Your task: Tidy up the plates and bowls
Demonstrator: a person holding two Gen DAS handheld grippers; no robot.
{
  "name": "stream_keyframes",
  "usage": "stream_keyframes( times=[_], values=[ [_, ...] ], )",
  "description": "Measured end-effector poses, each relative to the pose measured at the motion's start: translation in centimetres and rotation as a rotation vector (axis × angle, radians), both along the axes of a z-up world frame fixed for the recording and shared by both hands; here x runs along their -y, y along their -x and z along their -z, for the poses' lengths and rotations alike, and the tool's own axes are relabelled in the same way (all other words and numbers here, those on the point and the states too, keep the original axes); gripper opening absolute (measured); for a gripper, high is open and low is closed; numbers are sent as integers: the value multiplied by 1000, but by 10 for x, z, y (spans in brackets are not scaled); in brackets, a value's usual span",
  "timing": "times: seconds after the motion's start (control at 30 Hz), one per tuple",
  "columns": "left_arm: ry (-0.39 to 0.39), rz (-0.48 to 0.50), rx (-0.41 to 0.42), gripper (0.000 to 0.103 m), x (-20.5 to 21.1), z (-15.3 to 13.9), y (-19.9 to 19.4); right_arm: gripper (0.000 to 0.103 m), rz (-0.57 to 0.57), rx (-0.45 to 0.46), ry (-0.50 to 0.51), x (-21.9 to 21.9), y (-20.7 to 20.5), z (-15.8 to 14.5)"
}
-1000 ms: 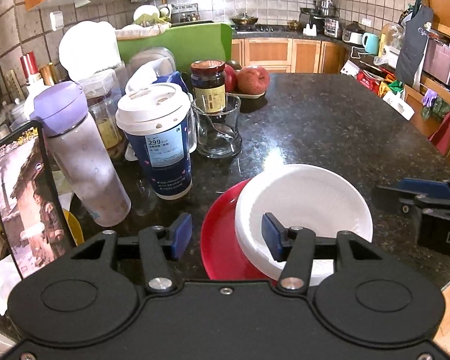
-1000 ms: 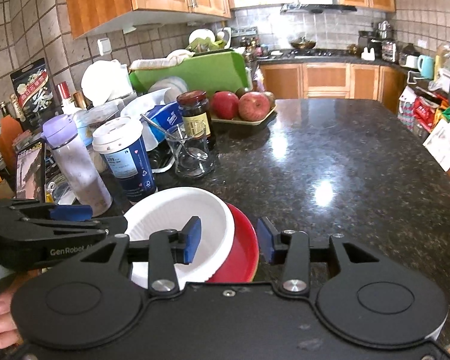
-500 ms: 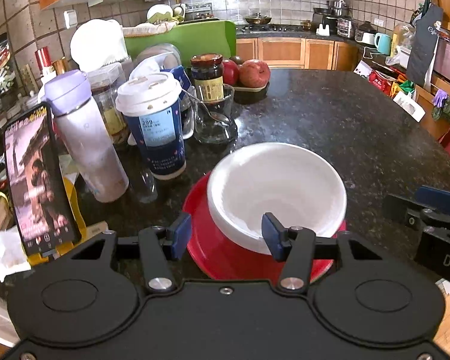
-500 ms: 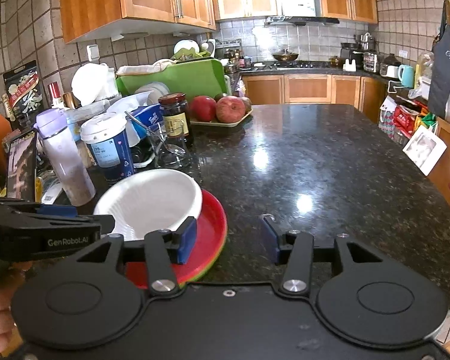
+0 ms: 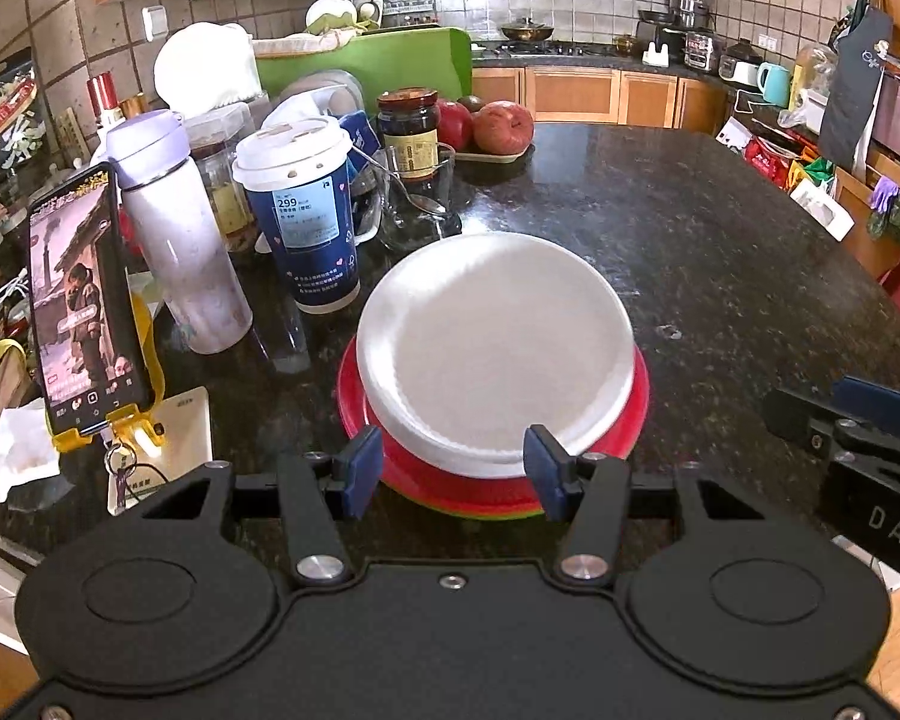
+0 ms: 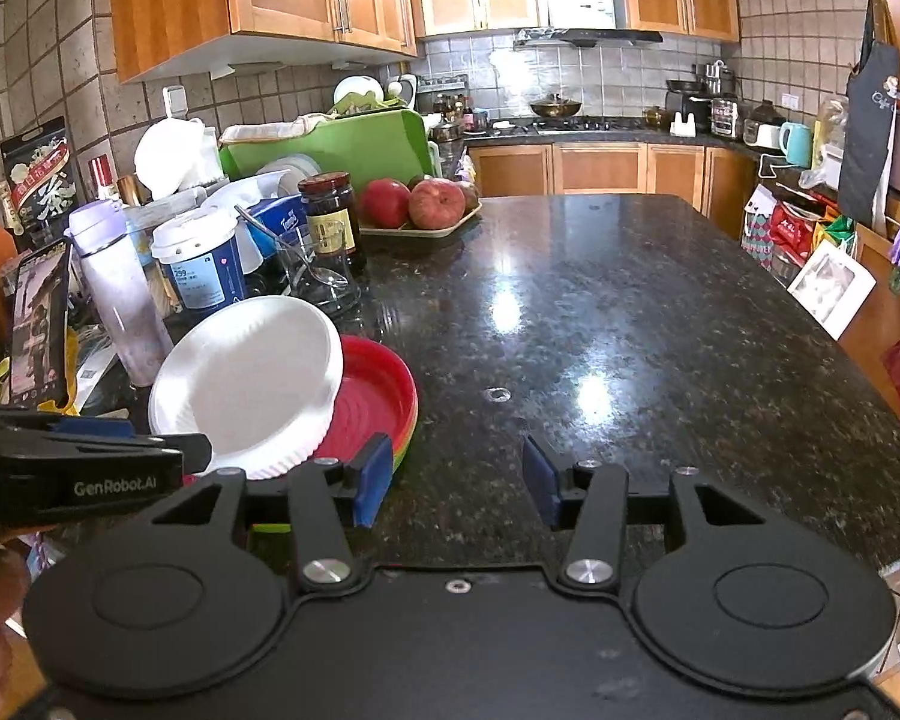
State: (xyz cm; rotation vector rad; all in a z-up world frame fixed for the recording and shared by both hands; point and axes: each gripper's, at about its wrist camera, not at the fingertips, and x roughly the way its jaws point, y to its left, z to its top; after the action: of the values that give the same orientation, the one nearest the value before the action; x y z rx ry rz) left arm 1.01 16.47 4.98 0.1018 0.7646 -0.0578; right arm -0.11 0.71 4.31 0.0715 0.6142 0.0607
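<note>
A stack of white paper bowls [image 5: 492, 348] sits on a pile of plates with a red plate [image 5: 639, 396] on top and green and orange rims below, on the dark granite counter [image 5: 720, 276]. My left gripper [image 5: 450, 471] is open, its blue pads on either side of the bowls' near rim and clear of it. In the right wrist view the bowls [image 6: 246, 378] sit toward the left side of the red plate [image 6: 378, 390]. My right gripper [image 6: 456, 480] is open over bare counter, just right of the plates, with nothing between its fingers.
Left of the plates stand a blue paper cup [image 5: 306, 210], a lilac-lidded bottle [image 5: 174, 240], a phone on a yellow stand [image 5: 84, 306] and a glass mug with a spoon [image 5: 417, 198]. Behind are a dark jar [image 5: 408, 126] and apples on a tray [image 5: 498, 129].
Both grippers have drawn back toward the near edge of the counter. The bowls and plates now lie farther ahead of them, and the right gripper's left finger has left the plate's rim.
</note>
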Motion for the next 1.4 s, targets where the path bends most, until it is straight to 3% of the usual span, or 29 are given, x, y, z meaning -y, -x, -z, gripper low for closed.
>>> stream_keyframes(
  times=[0.43,1.4],
  values=[
    [-6,-9,41,58,1,-5,17,50,5,37,-4,-2,21,-7],
    [13,-29,45,58,-8,-3,32,50,-22,47,-7,-6,37,-9]
  ],
)
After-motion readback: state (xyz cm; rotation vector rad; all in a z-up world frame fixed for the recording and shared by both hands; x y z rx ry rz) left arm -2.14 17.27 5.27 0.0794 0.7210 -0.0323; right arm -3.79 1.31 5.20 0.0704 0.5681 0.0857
